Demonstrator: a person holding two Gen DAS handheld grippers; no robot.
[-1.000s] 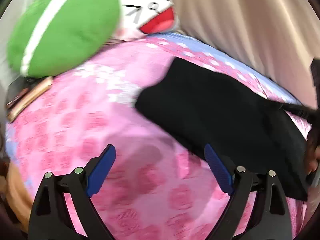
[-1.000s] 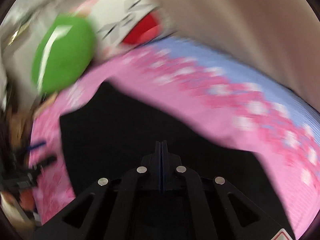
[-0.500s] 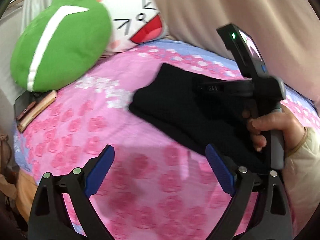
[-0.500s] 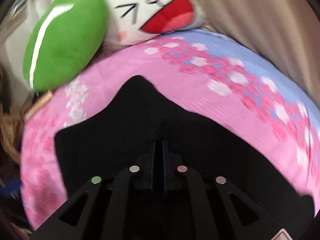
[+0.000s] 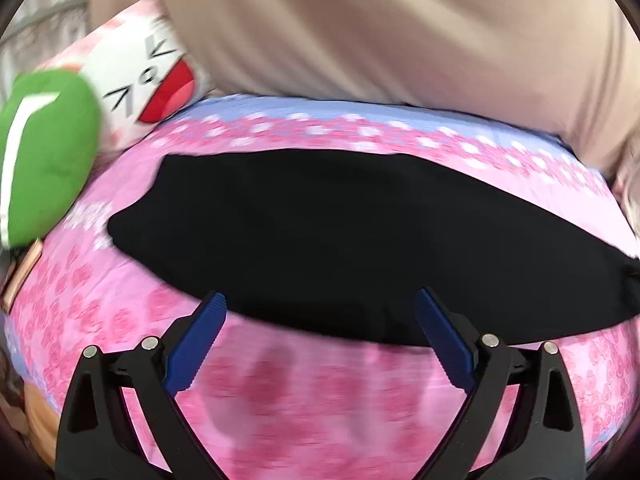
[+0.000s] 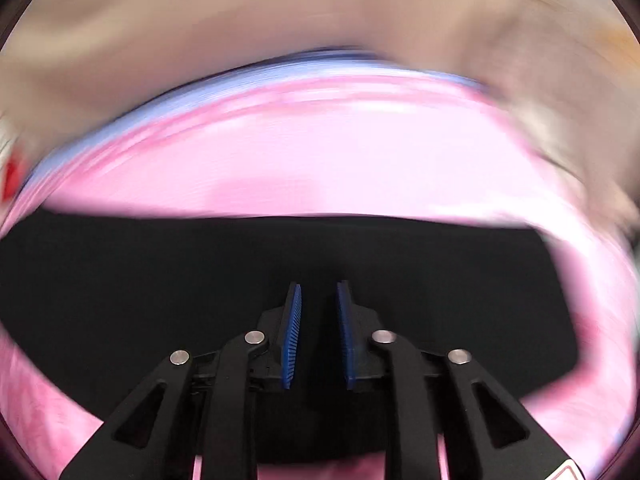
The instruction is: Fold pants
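It was a home bedroom. A bed covered by a pink floral bedsheet [image 5: 120, 312] with a lilac border filled both views; a green plush pillow [image 5: 44, 160] and a white cartoon-face cushion [image 5: 156, 80] sat at its edge, against a beige curtain [image 5: 380, 28].

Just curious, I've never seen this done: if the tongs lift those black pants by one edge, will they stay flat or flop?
Probably flop: the black pants lie limp, following the soft pink bedspread. Likely light too, being thin cloth.
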